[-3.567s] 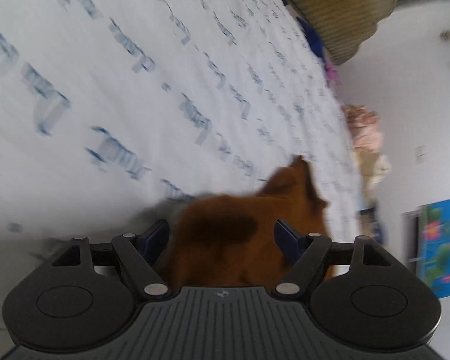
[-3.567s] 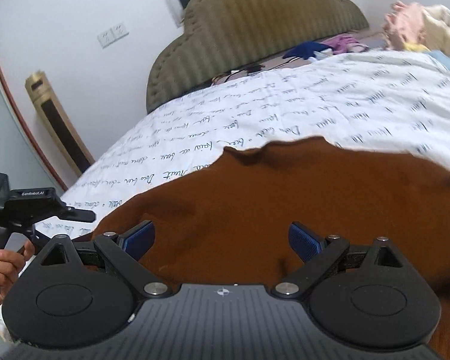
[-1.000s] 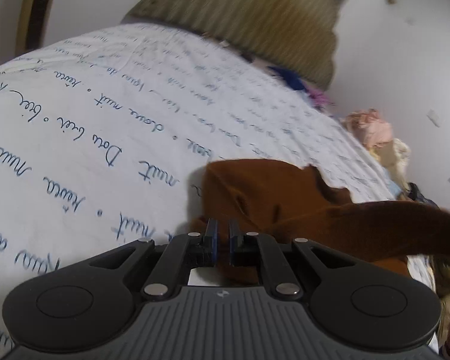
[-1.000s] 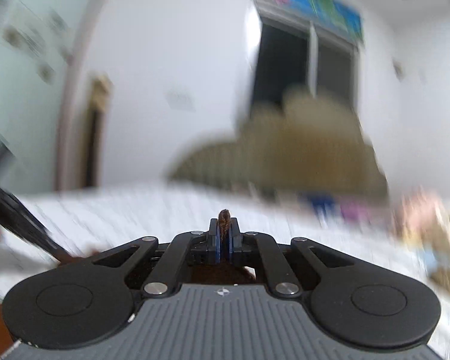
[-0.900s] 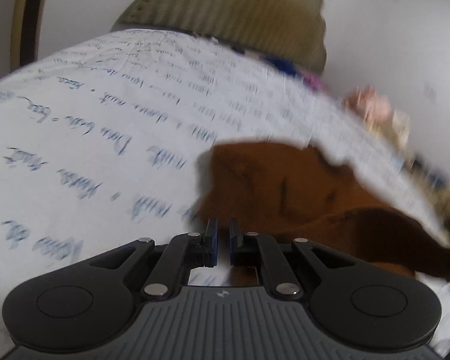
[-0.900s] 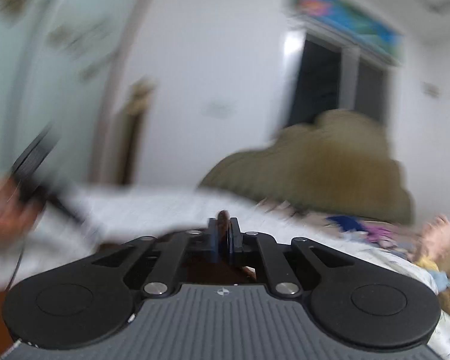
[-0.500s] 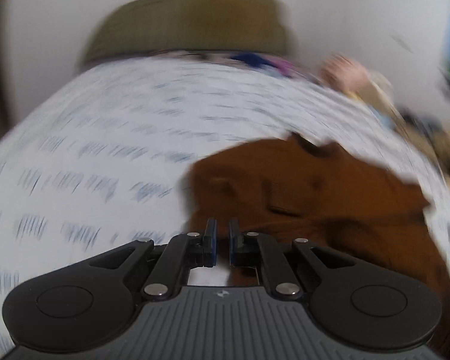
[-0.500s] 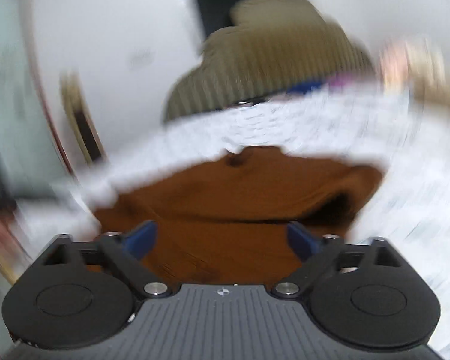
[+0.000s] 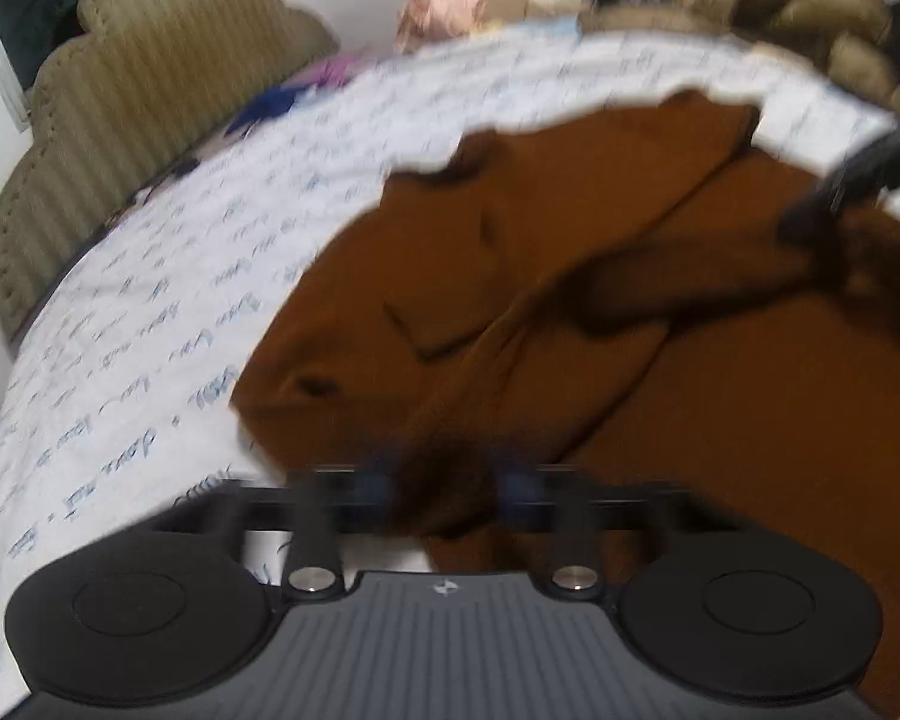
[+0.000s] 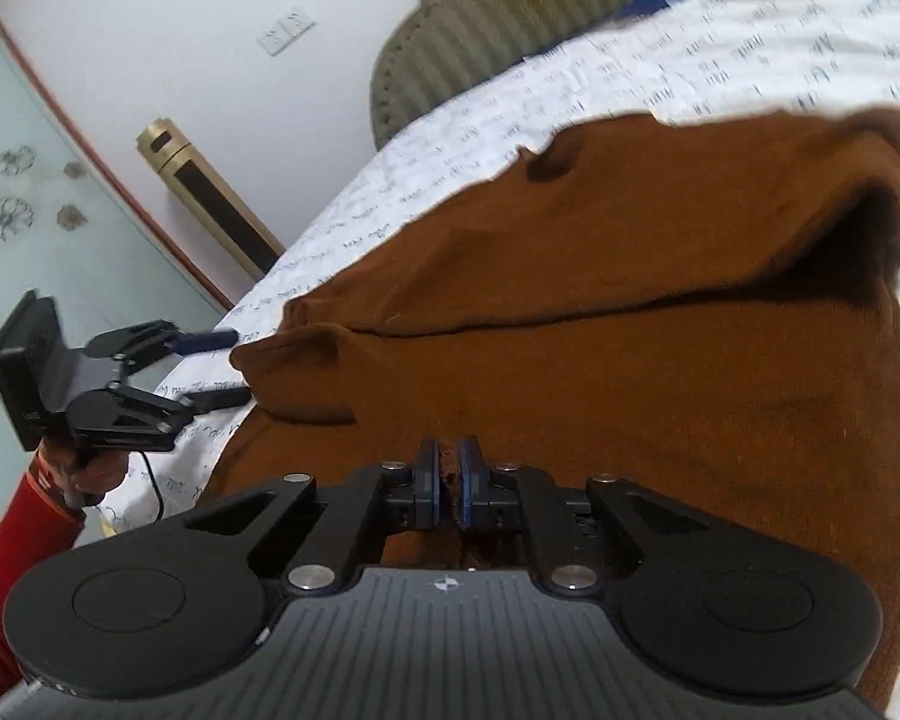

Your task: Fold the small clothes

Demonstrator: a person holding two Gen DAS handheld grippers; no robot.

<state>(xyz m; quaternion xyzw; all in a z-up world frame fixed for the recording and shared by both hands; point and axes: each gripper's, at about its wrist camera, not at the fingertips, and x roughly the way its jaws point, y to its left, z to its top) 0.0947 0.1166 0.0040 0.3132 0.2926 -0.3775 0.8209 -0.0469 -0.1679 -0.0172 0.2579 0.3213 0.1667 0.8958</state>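
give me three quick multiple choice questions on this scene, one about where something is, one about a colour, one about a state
1. Where does the brown garment lie?
A on the floor
B on the printed bed sheet
C on a chair

2. What colour is the writing on the sheet?
A blue
B red
C green

3. How is the right claw?
A wide open
B shut on nothing
C shut on the brown garment

Answers:
1 B, the cloth spreads over the sheet.
2 A, the script reads blue on white.
3 C, brown fabric shows pinched between its pads.
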